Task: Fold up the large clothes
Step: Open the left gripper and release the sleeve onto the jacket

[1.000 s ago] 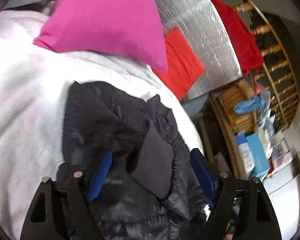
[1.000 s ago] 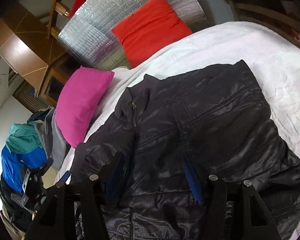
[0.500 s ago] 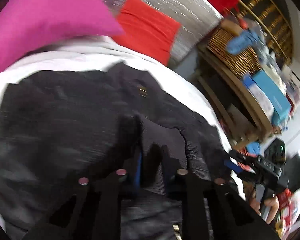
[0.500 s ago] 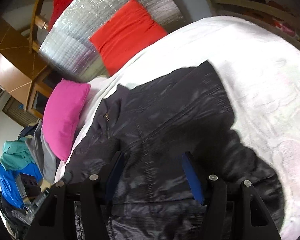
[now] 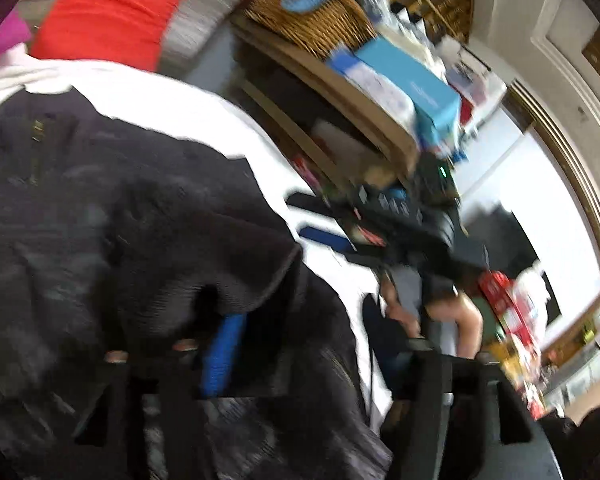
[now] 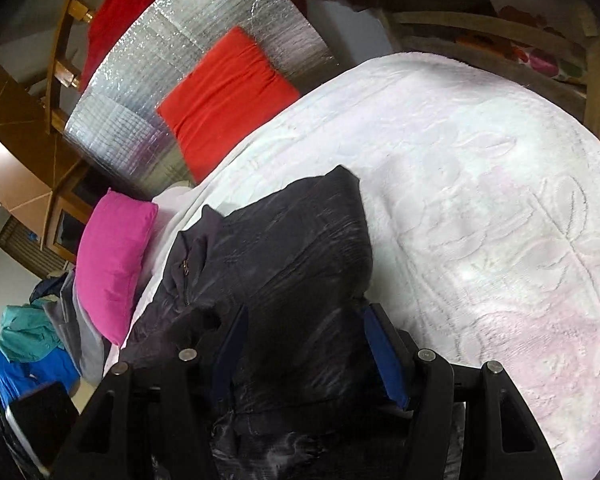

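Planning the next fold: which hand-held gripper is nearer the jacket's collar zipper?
Probably right. The right hand-held gripper straddles the jacket just below the zipper pull; the left hand-held gripper sits farther down, by a dark fold.

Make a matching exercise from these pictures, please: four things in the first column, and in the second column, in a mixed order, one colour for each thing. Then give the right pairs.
Things:
1. jacket
2. blanket
3. pillow beside the jacket's collar
4. pillow against the silver panel

Colours:
a. red
b. black
c. white
d. pink

Right pairs: 1-b, 2-c, 3-d, 4-a.

The jacket lies on the blanket, and the right gripper stands open over it.
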